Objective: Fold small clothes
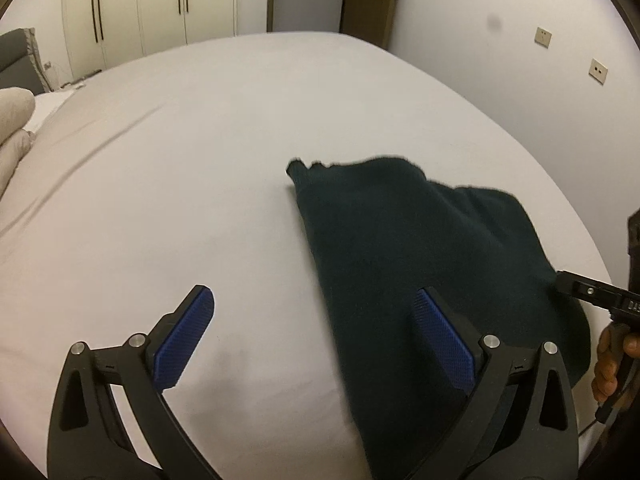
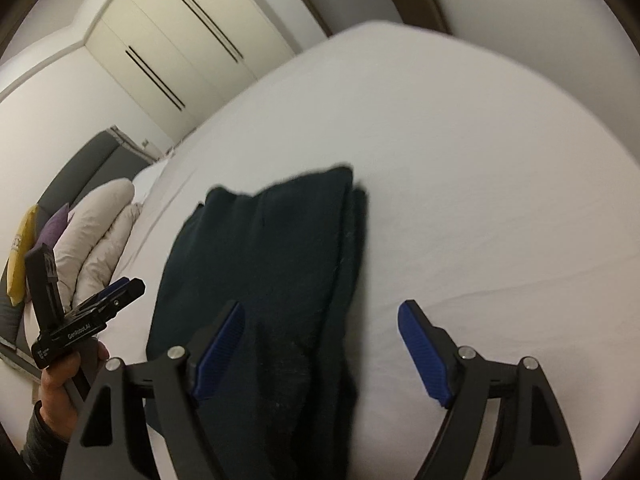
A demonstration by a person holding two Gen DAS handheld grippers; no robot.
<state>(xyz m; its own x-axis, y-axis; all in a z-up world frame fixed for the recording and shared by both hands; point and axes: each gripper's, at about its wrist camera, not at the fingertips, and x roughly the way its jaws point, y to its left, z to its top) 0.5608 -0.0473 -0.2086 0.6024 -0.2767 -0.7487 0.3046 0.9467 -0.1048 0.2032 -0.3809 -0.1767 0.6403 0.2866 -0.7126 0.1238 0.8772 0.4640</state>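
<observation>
Our left gripper (image 1: 314, 340) gapes wide, ribbed blue pads (image 1: 444, 344) bare; our right gripper (image 2: 320, 350) spread, empty; the dark knit garment (image 2: 276, 264) lies folded at twelve o'clock on the smooth white sheet (image 2: 500, 200).

Dark garment (image 1: 420, 248) near end cut off below

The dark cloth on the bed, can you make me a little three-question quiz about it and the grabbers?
1. True or false: the dark garment lies on the white sheet.
2. Is the left gripper open or shut?
3. What are the right gripper's pads doing? A) pinching the garment B) standing apart, pressing nothing C) holding a pillow

Key: 1 true. 2 open. 3 B.
</observation>
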